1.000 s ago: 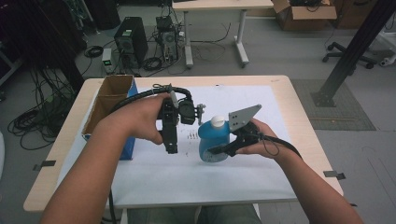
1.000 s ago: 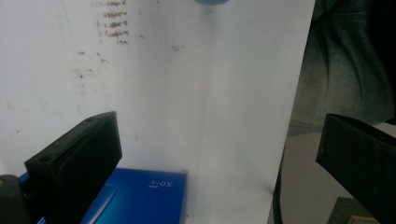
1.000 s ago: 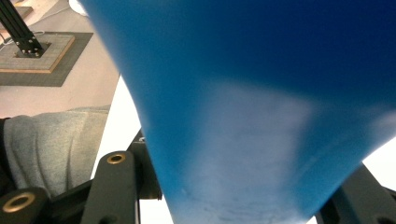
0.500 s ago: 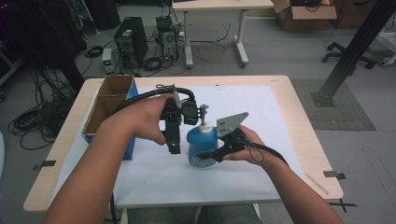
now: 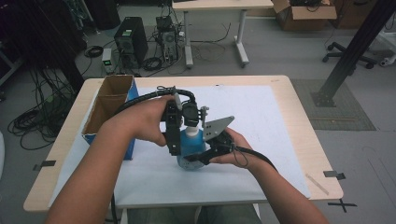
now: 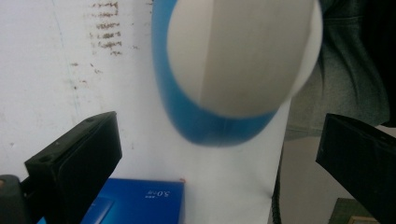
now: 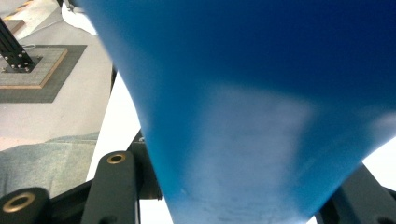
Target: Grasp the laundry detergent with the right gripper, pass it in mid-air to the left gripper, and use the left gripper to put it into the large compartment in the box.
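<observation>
on the white mat [image 5: 280, 130], right claw [image 5: 201, 156] pinching the blue bottle [image 5: 189, 145], left claw [image 6: 224, 154] spread above its cap [image 6: 243, 51]

We see a blue bottle [image 5: 190, 145] with a white cap [image 6: 243, 51], tilted, held just above the white sheet mid-bench.

Even, soft room light; both gripper views are blurred, the high view sharp.

Bottle [image 5: 189, 144] base hidden behind right tongs [image 5: 205, 151].
</observation>
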The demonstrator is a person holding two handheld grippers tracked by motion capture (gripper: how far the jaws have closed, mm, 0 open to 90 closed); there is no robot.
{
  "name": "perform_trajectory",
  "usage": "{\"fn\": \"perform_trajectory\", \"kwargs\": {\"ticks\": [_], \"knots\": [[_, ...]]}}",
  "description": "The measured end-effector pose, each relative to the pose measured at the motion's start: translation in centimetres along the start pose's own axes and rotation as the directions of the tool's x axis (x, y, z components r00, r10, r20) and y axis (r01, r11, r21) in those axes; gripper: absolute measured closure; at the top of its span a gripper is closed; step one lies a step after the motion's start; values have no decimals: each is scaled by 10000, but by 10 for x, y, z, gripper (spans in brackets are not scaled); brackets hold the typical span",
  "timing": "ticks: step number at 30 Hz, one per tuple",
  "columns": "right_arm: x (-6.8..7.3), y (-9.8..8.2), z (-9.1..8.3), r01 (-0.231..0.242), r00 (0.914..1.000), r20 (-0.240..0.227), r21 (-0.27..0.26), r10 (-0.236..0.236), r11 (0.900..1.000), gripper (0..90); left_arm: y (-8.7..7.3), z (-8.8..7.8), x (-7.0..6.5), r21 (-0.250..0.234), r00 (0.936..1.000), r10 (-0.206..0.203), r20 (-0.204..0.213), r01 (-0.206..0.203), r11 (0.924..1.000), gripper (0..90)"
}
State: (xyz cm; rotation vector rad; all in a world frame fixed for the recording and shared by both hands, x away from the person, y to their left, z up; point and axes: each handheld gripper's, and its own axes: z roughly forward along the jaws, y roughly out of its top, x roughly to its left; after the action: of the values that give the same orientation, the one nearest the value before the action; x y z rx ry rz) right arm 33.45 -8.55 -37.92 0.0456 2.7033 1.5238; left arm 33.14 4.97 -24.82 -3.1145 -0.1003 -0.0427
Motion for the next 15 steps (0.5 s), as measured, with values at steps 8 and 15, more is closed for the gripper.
{"fn": "perform_trajectory", "kwargs": {"ticks": [8, 15], "knots": [[2, 5, 8, 57, 10000, 76, 22, -57, 10000, 457, -2, 2, 0, -85, 10000, -16, 24, 16, 10000, 4], [2, 9, 11, 36, 9999, 120, 1, -36, 10000, 457, 0, 6, -1, -31, 10000, 29, 77, -29, 10000, 4]]}}
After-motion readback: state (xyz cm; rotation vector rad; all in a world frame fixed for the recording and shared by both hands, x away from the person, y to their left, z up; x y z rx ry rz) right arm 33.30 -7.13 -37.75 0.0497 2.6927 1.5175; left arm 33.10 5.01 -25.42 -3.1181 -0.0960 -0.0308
